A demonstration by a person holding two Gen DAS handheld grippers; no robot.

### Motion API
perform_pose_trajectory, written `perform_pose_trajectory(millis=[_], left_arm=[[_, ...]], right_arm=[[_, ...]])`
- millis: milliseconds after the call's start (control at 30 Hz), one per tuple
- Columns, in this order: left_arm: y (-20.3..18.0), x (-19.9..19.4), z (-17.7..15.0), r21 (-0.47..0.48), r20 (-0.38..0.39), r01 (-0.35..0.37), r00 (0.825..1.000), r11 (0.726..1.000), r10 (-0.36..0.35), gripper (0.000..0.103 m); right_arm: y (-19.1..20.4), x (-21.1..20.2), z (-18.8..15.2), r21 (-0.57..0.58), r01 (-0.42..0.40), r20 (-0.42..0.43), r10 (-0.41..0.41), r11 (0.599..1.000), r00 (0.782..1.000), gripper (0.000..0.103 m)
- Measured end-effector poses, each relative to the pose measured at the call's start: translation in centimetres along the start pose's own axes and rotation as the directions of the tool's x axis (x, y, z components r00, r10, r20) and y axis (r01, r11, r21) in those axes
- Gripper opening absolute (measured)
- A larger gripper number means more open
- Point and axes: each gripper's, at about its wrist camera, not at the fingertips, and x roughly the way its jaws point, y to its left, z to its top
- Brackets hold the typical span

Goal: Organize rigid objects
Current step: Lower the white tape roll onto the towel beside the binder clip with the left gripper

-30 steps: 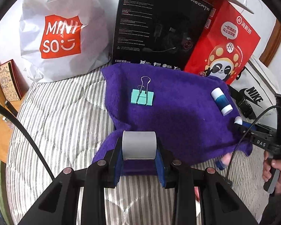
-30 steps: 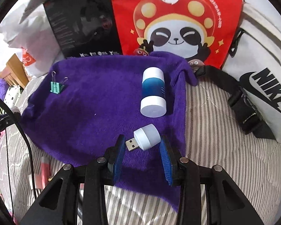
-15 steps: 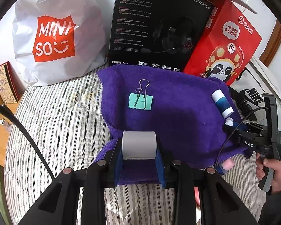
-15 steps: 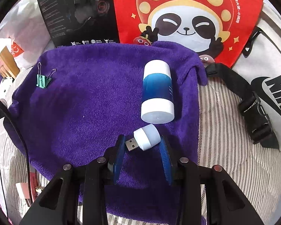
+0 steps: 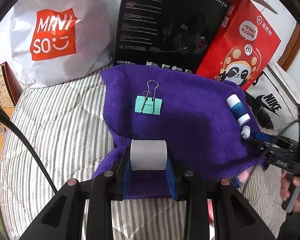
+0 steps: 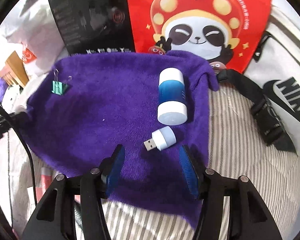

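A purple towel (image 5: 190, 120) lies on the striped bed. On it sit a teal binder clip (image 5: 148, 106), a blue-and-white cylinder (image 5: 238, 109) and a small white USB light (image 5: 245, 131). My left gripper (image 5: 148, 161) is shut on a grey paper roll (image 5: 148, 157) over the towel's near edge. In the right wrist view my right gripper (image 6: 152, 167) is open, its blue pads apart, with the USB light (image 6: 163, 138) lying free on the towel (image 6: 110, 110) just ahead. The cylinder (image 6: 172, 97) lies beyond it and the clip (image 6: 59, 87) is at far left.
A white MINISO bag (image 5: 54, 34), a black headset box (image 5: 170, 26) and a red panda bag (image 5: 242, 48) stand behind the towel. A white Nike bag (image 6: 286, 92) with a black strap lies at right. A wooden edge and a book (image 5: 0, 88) are at left.
My right gripper has opened and let go of the USB light, which now lies on the towel. It has backed off slightly. My left gripper still holds the roll.
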Motion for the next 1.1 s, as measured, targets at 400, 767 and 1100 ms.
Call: perform_pose_trajectory(millis=[400,767,1100], left_arm=[[-1.4,4.7,2.8,0.045,-0.024,-0.027,0.999,0.999,0.028,0.029],[-3.6,6.6,3.0,0.151,-0.034,-0.144,0.988,0.978,0.150,0.030],[-3.7,6.5,2.3,0.156,-0.049,-0.157,0.985,0.975,0.167,0.048]], right_arm=[[-0.2,-6.0,-4.8,0.031,-0.053,0.029,0.053,0.998,0.998,0.057],[-1.7,-7.1,-7.1,0.098,-0.083,0.025,0.081,0.992,0.996,0.057],[-1.2,-7.5,-8.2,0.099,-0.121,0.026,0.119,0.988,0.993,0.057]])
